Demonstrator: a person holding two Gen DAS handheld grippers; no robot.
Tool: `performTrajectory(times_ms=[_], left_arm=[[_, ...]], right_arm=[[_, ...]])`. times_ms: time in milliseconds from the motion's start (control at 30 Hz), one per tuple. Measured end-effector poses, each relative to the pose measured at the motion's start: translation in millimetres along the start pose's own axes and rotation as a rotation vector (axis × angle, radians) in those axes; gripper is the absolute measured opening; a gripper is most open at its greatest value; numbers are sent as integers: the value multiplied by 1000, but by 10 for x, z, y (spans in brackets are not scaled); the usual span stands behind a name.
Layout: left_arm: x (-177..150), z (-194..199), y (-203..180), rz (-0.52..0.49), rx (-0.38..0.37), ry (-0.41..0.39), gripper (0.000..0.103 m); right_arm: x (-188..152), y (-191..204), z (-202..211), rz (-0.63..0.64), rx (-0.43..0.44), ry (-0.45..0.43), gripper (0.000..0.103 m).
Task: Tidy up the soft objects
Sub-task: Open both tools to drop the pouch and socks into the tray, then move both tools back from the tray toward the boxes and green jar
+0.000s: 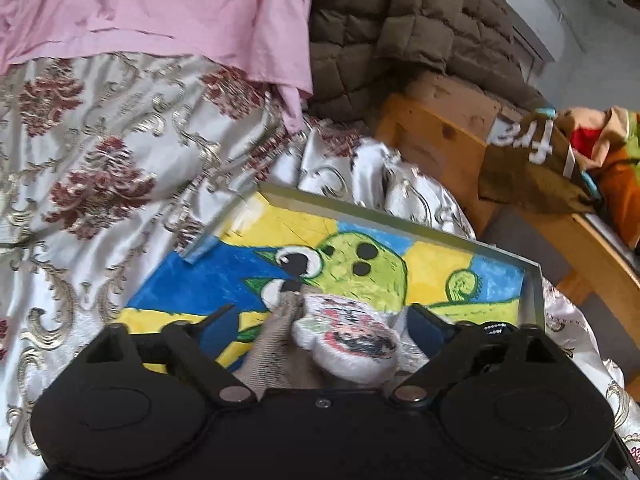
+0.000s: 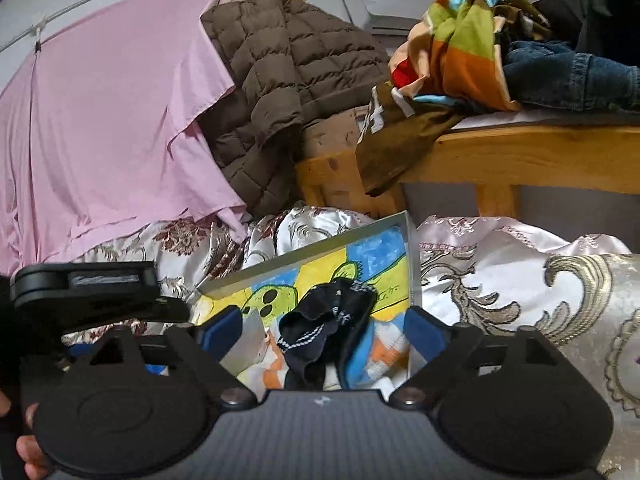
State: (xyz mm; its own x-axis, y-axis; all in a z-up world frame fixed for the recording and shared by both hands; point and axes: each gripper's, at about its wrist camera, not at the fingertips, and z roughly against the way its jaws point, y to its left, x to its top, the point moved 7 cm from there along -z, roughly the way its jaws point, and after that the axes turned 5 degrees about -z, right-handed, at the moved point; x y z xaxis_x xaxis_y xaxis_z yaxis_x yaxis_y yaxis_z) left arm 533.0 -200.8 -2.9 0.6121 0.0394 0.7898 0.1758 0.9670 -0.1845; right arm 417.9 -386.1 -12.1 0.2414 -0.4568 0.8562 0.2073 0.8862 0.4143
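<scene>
Where the left wrist looks down, the left gripper (image 1: pixel 326 322) stands released over a white patterned sock (image 1: pixel 344 340) lying in the painted tray (image 1: pixel 534 292) on the bed (image 1: pixel 100 168). In the right wrist view, the right gripper (image 2: pixel 323 330) is likewise released, above a dark sock (image 2: pixel 326 320) in that tray.

A shallow tray (image 2: pixel 414 264) is set on the bedspread (image 2: pixel 520 280). In the tray, a sock (image 2: pixel 328 320) is laid between the spread fingers of the right gripper (image 2: pixel 324 330), and a patterned sock (image 1: pixel 344 340) between those of the left gripper (image 1: pixel 326 330). Behind the tray, a sheet (image 2: pixel 112 140) is hung at the left, a quilted jacket (image 2: pixel 288 80) beside it. At the right, clothes (image 2: pixel 480 52) are piled on a wooden frame (image 2: pixel 540 152).
</scene>
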Motion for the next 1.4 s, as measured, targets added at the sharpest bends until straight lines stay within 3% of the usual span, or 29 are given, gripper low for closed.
performTrajectory(times_ms=[333, 700, 1033, 1400], left_arm=[[-81, 646, 297, 22, 34, -58, 99], [-529, 1478, 568, 9, 46, -83, 102], [-868, 2127, 887, 63, 66, -111, 102], [-1251, 2613, 1069, 57, 82, -132, 102]], right_arm=[[114, 145, 433, 10, 35, -33, 102], [49, 518, 1014, 107, 57, -49, 103], [-248, 911, 1481, 245, 106, -37, 103], [-668, 1073, 1876, 325, 101, 41, 103]])
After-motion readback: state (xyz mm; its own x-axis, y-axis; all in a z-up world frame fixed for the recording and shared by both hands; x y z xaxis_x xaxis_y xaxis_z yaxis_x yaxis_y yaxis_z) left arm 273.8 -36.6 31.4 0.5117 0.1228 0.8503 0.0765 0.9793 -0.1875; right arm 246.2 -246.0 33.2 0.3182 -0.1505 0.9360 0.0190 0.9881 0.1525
